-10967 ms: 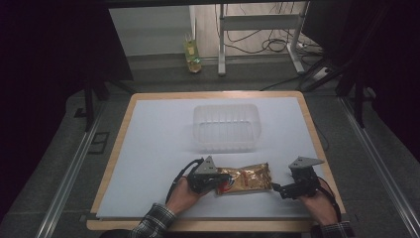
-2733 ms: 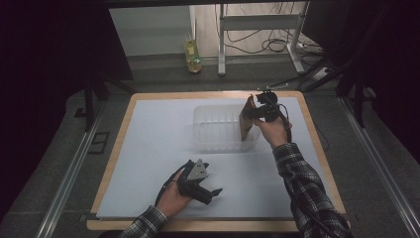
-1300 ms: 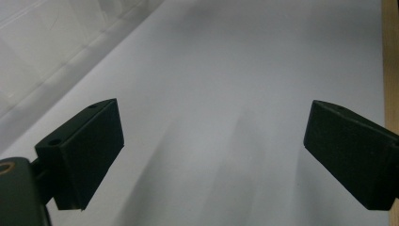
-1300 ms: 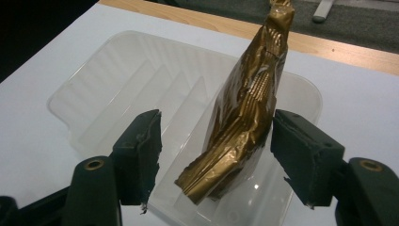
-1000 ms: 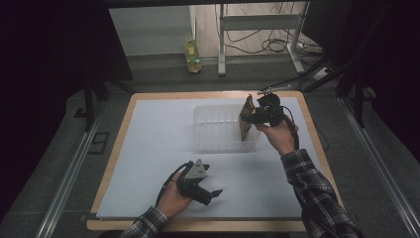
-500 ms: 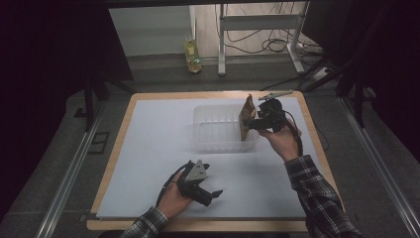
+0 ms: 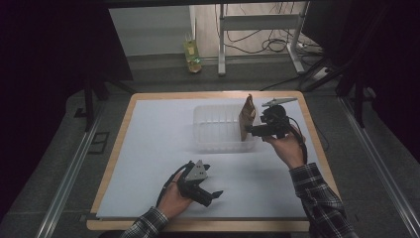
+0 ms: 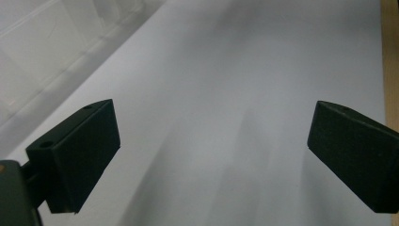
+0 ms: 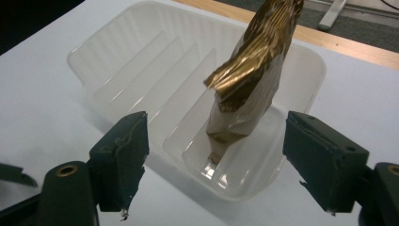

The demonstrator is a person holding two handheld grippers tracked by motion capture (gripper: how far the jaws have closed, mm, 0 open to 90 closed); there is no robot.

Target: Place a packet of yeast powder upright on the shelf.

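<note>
1. The table (image 7: 148, 129), with its white top and wooden rim, spreads out under both claws.
2. The clear plastic tray (image 7: 218, 130) with ribbed compartments sits just ahead of the right claw (image 7: 251, 130); in the right gripper view its near corner (image 9: 226, 188) lies between and just beyond the two jaws.
3. The gold-brown packet (image 7: 246, 118) stands nearly upright, leaning a little, in the end compartment nearest the right claw, its lower end resting on the tray floor (image 9: 244, 89).
4. The right claw, held level in the person's right hand (image 7: 285, 146), points at the packet. Its jaws have just been opening and now stand well apart, either side of the packet without touching it (the packet stands free).
5. The left claw (image 7: 214, 196) rests low over the bare tabletop, well apart from tray and packet. Its jaws (image 8: 211, 155) are spread wide with nothing between them; the tray's edge shows off to its far left.
</note>
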